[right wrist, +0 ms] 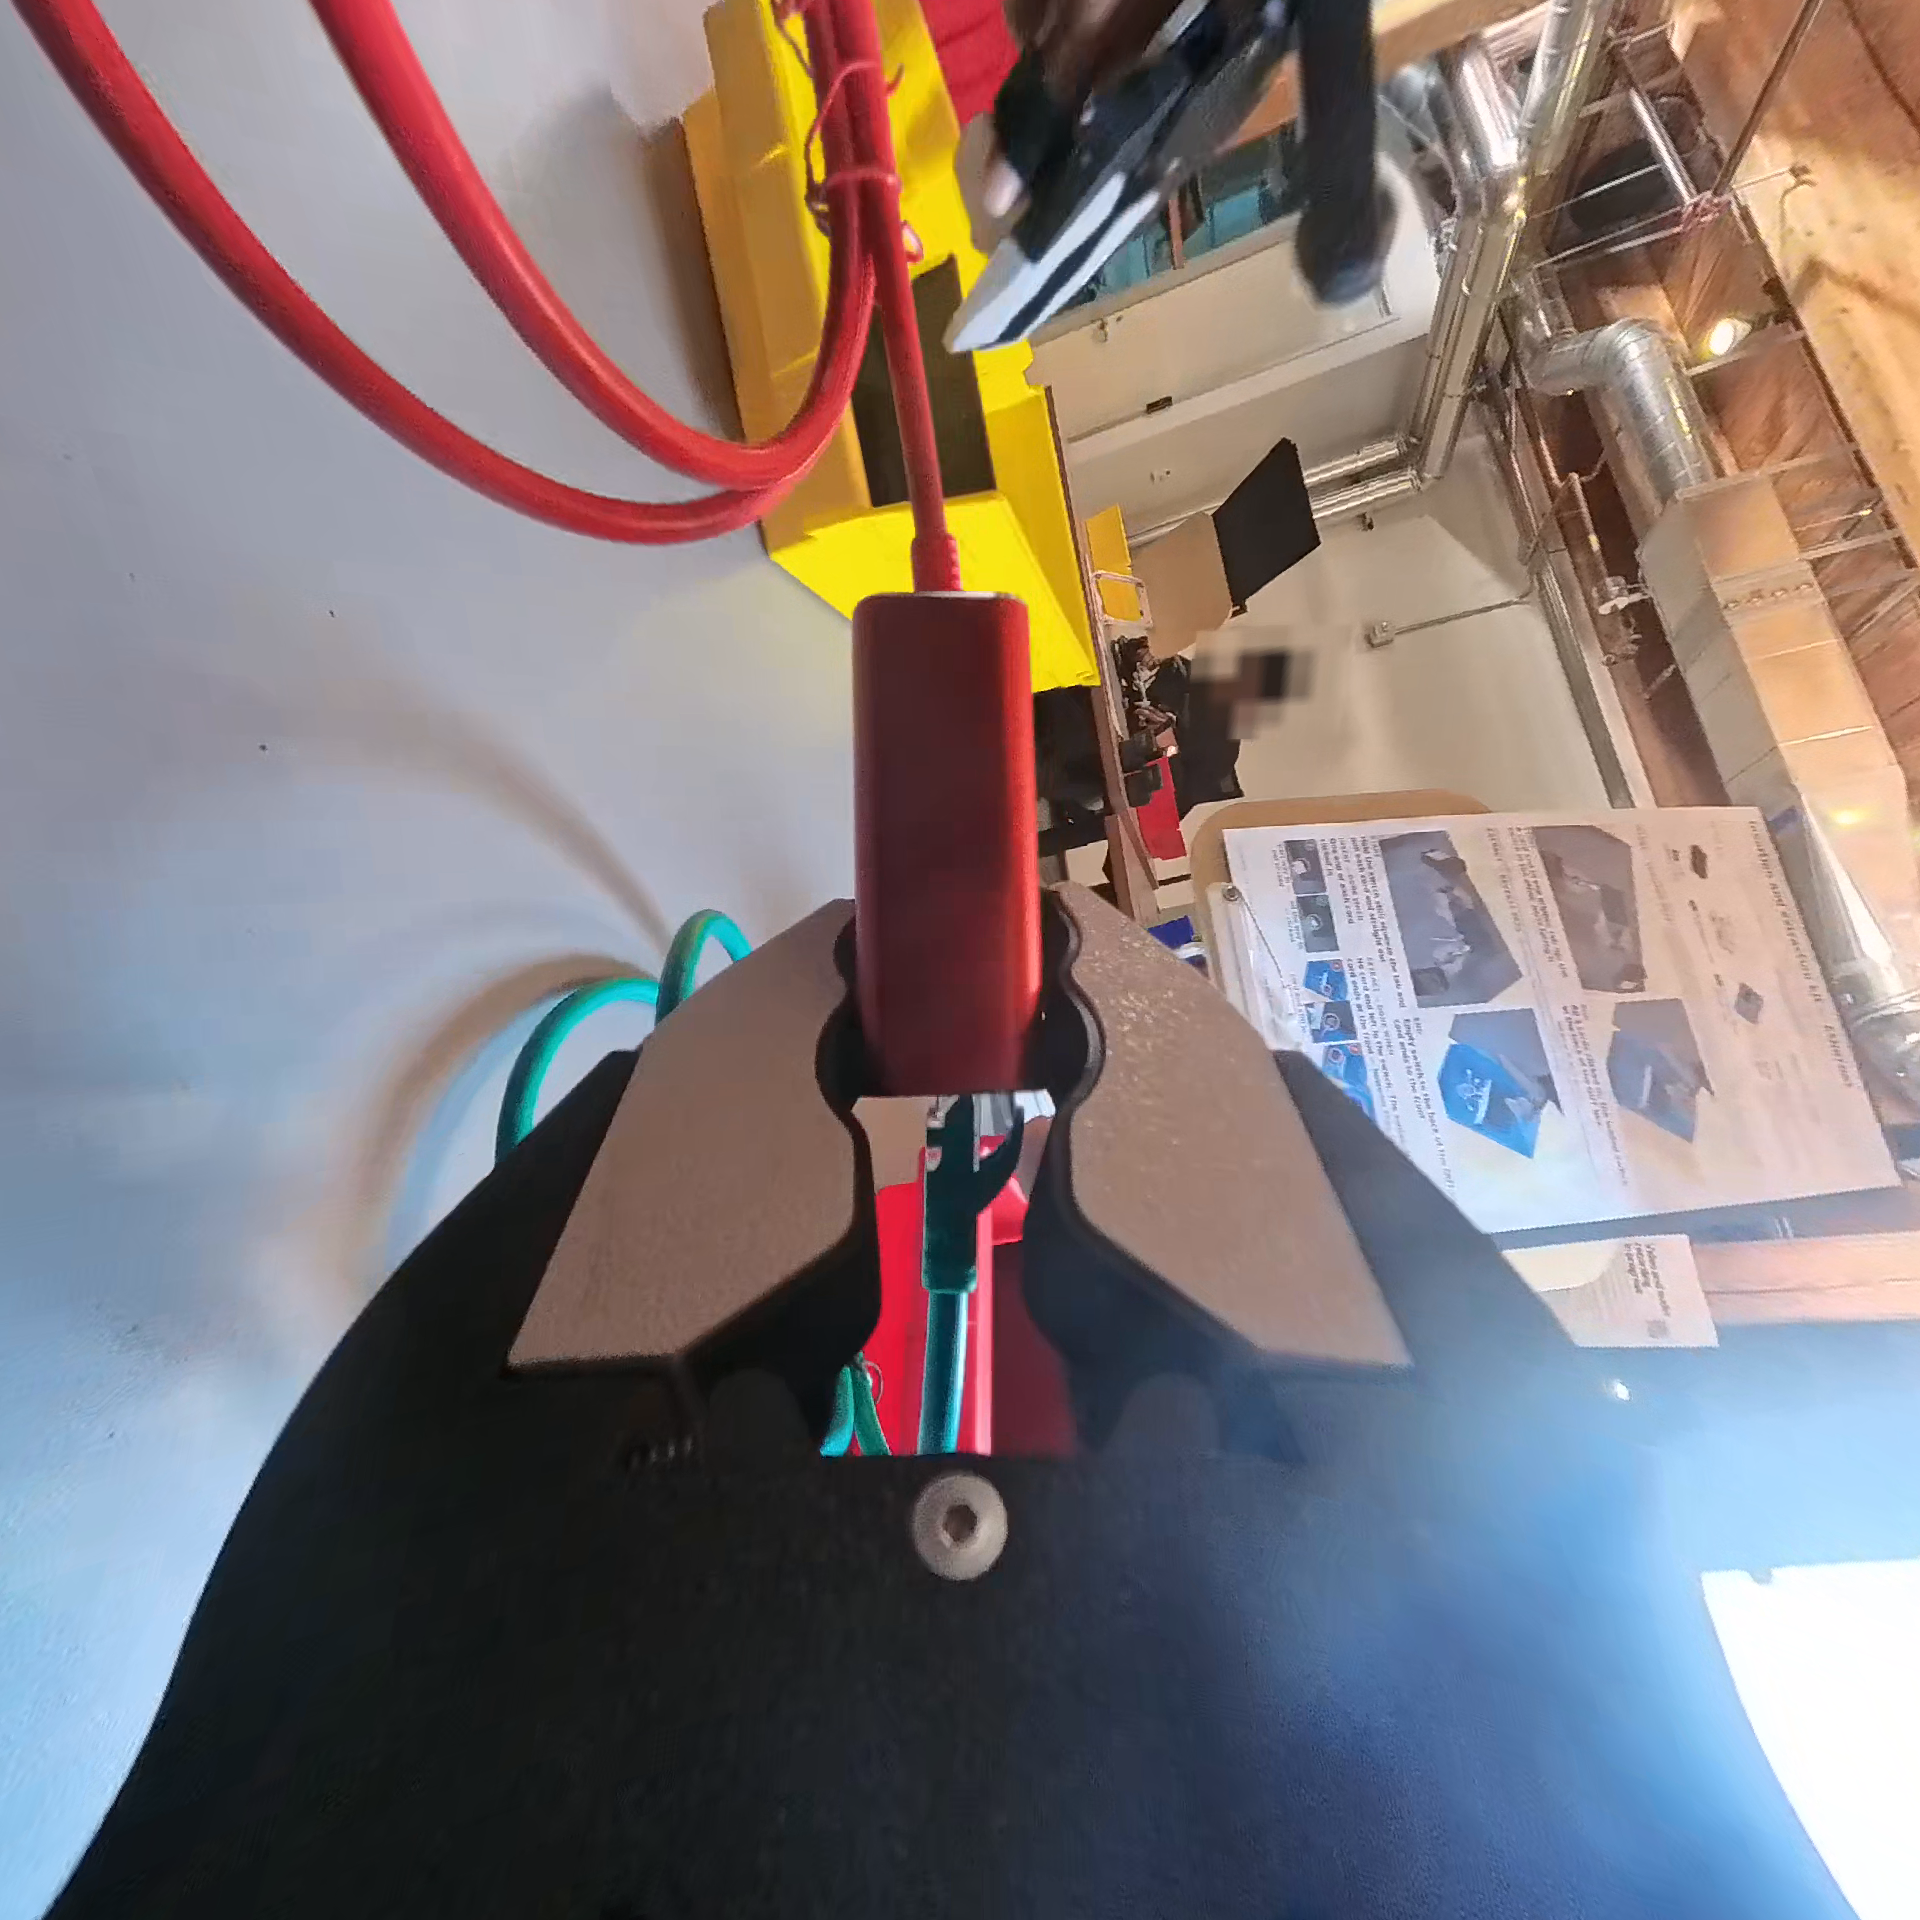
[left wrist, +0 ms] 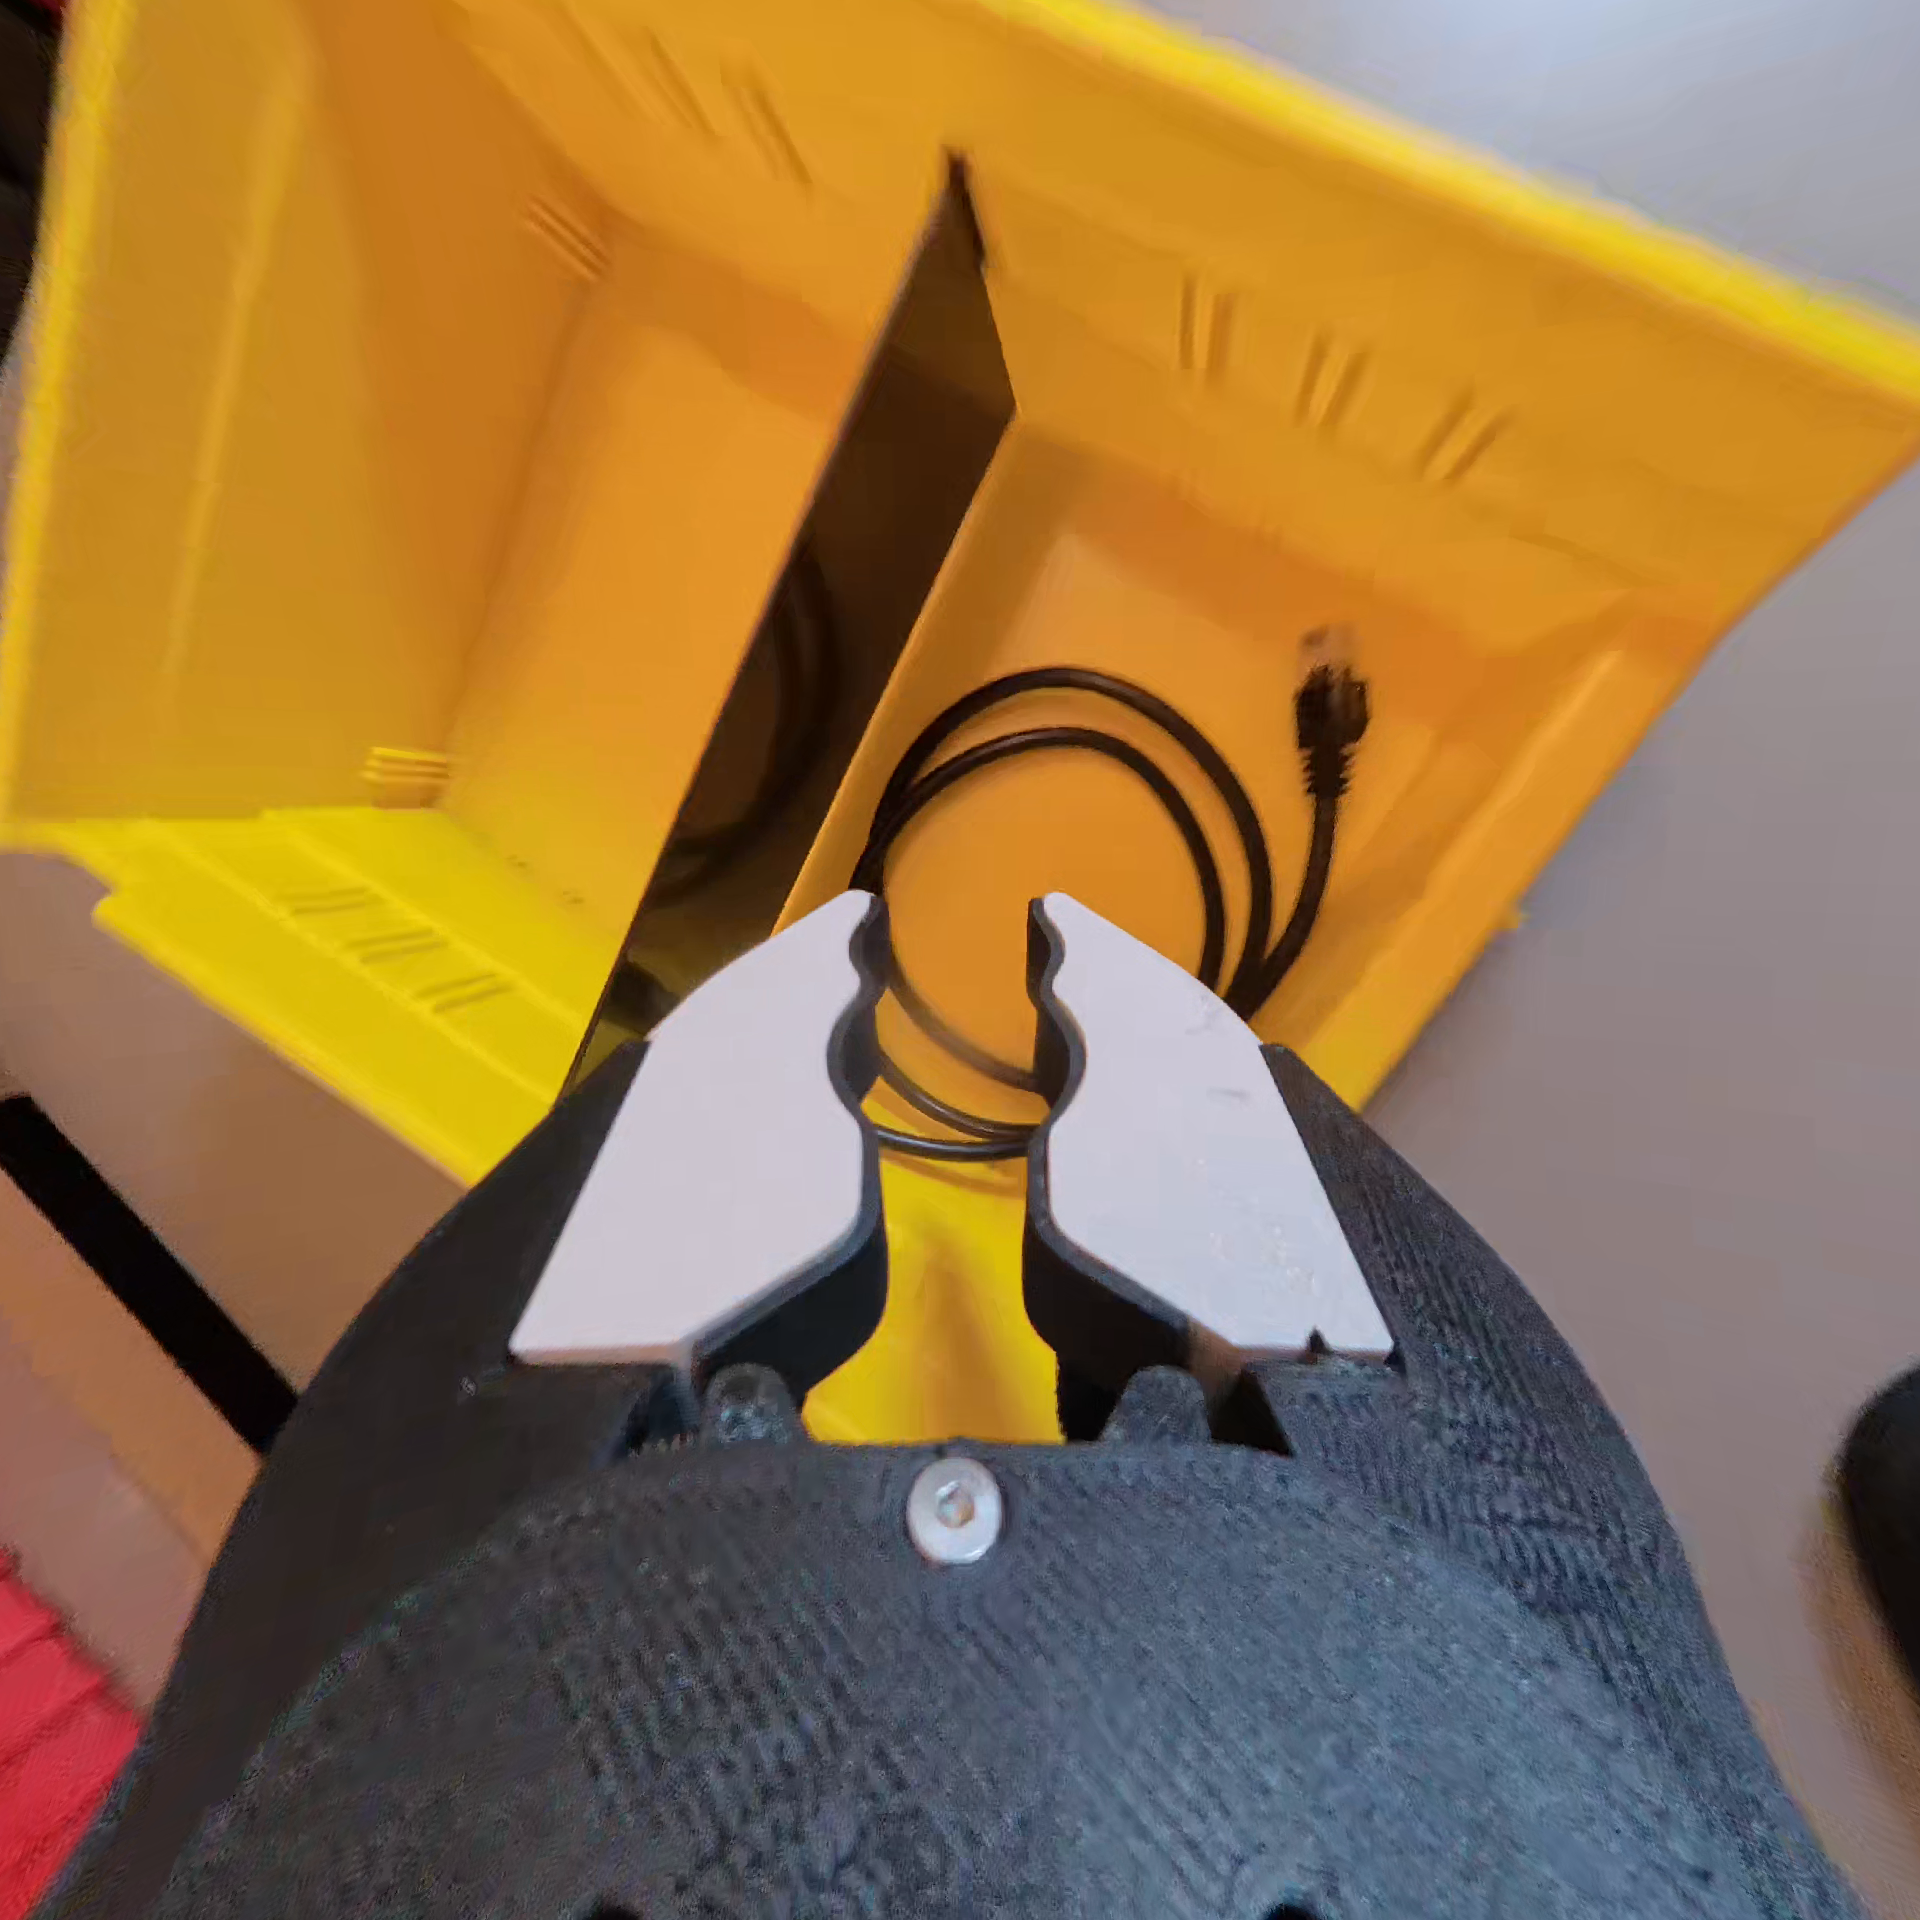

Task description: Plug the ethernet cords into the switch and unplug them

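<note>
Over yellow bin, left gripper fingers spread, black ethernet cord coiled inside bin. Right gripper fingers pinching red switch; red cord and green cord plugged in.

I see the switch as a slim red box, standing on end in the right wrist view. A red cord is plugged into its far end and loops away left. A green cord is plugged into its near end. A black cord lies coiled, unplugged, well apart from the switch, its connector free.
</note>
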`<action>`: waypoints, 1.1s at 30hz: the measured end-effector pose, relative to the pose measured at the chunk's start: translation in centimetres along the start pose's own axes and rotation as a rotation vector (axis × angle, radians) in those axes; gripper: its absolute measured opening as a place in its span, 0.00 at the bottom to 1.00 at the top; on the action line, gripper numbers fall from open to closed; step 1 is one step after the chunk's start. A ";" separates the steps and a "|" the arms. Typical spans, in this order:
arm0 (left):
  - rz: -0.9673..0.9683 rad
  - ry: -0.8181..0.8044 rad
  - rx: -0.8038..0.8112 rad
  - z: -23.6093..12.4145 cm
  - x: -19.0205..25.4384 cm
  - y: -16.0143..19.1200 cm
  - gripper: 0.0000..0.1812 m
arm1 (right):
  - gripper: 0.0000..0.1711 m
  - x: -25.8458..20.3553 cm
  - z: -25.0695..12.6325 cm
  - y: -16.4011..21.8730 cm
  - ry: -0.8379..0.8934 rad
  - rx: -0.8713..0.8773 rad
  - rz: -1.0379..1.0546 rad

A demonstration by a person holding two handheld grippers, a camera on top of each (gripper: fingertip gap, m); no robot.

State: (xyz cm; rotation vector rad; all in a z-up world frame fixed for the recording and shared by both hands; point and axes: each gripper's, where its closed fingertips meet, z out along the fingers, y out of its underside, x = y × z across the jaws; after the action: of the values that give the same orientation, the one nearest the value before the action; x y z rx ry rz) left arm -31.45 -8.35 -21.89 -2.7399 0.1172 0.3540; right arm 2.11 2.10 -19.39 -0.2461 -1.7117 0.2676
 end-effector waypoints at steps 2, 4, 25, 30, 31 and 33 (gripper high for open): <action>0.123 -0.016 -0.094 2.7 0.3 0.6 0.15 | 0.17 -0.1 0.1 0.1 -0.007 -0.001 0.006; 0.199 -0.006 -0.167 5.0 0.7 1.0 0.16 | 0.17 -0.2 0.0 0.3 -0.009 -0.004 0.015; 0.587 -0.098 -0.118 6.1 0.1 -0.5 0.03 | 0.17 0.6 -0.5 1.0 0.008 0.006 0.081; 0.529 -0.199 0.031 -1.0 -1.5 -2.8 0.03 | 0.17 0.9 -0.6 1.0 0.018 0.011 0.084; 0.521 -0.207 0.077 -2.7 -1.5 -3.5 0.03 | 0.17 1.0 -0.6 1.0 0.022 0.009 0.082; 0.506 -0.222 0.163 -6.2 -1.5 -4.9 0.03 | 0.17 1.2 -0.7 1.1 0.032 0.006 0.080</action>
State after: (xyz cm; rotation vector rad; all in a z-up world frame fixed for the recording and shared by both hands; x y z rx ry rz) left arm -30.90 -6.11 -14.23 -2.4586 0.7490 0.7437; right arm 2.60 3.52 -18.54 -0.3139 -1.6713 0.3260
